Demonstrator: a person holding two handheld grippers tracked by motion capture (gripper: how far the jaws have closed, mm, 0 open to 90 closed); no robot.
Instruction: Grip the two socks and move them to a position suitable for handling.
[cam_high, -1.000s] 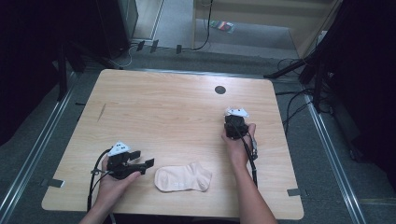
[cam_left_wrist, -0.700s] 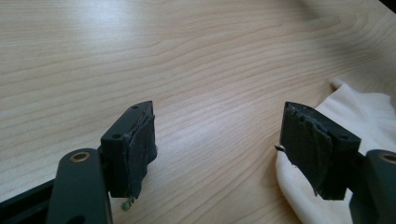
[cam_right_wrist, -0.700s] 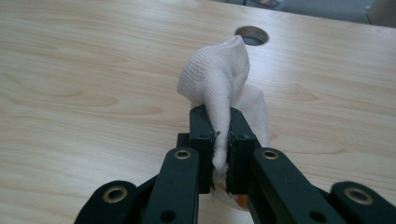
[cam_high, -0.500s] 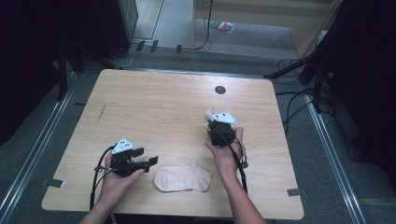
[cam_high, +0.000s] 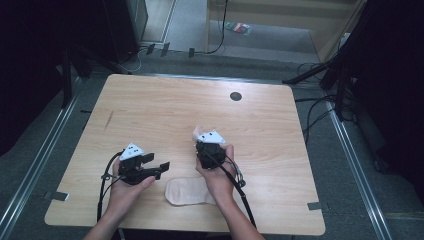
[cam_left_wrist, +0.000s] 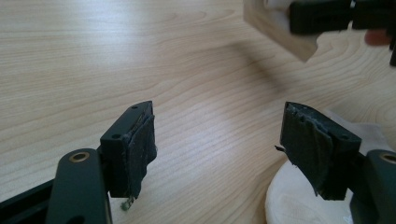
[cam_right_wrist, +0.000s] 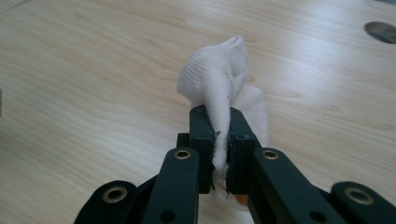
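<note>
The right gripper (cam_high: 204, 136) sits just below the middle of the high view, its jaws clamped tight on a white sock (cam_right_wrist: 219, 88) — in the right gripper view the knit fabric bunches up above the black pads and hangs clear of the wood. The left gripper (cam_high: 159, 169) rests at the lower left of the high view, jaws spread wide with nothing between them; the left gripper view has bare grain between the two pads. A second sock (cam_high: 187, 191) lies flat near the bottom edge of the worktop (cam_high: 165, 107), between the two hands, just right of the left gripper's jaws and partly under the right wrist. The upper half of the worktop lies open — a small dark round hole (cam_high: 235, 96) sits near its top right edge.
</note>
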